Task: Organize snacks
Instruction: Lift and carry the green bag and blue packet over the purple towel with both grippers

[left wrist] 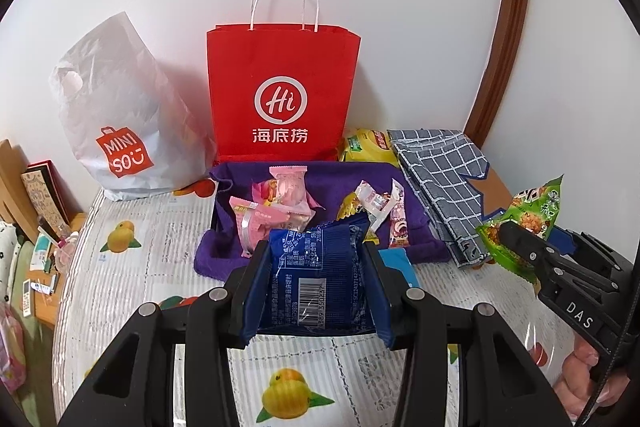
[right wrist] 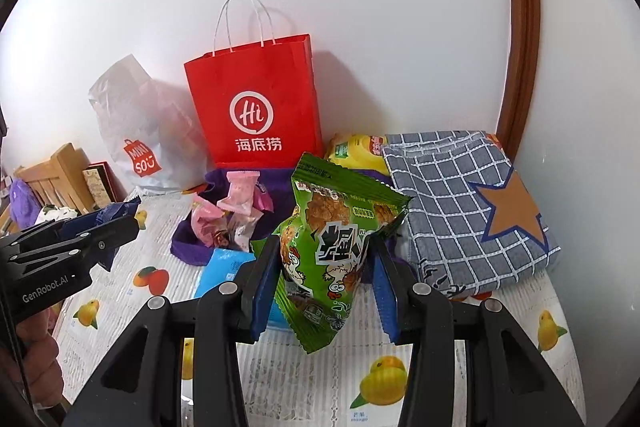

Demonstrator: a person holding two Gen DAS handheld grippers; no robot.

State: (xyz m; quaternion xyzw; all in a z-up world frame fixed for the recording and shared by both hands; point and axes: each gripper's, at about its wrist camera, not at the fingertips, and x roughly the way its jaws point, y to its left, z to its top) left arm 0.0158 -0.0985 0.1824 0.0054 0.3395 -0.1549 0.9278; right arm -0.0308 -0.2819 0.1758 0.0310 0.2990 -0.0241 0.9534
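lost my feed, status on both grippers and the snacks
Left hand-held gripper shut on blue packet. Right hand-held gripper shut on green packet. Purple tray ahead, nothing blocking.

Red paper bag at centre back: white speech-bubble circle with "Hi", below it "海底捞"; same print readable in right wrist view. White plastic bag at left: orange shopping-bag logo, "MINI SO" with smile mark; repeated smaller at left in right wrist view. Blue snack packet at lower centre: white barcode with digits partly legible, "89 1350227"; surrounding Chinese fine print too small. Right gripper body at right edge: "DAS". Left gripper body at left edge: "GenRobot.AI". Green snack packet at centre: large black Chinese character, partly covered, unreadable. Tablecloth near bottom edge: tiny label under fruit print, unreadable.
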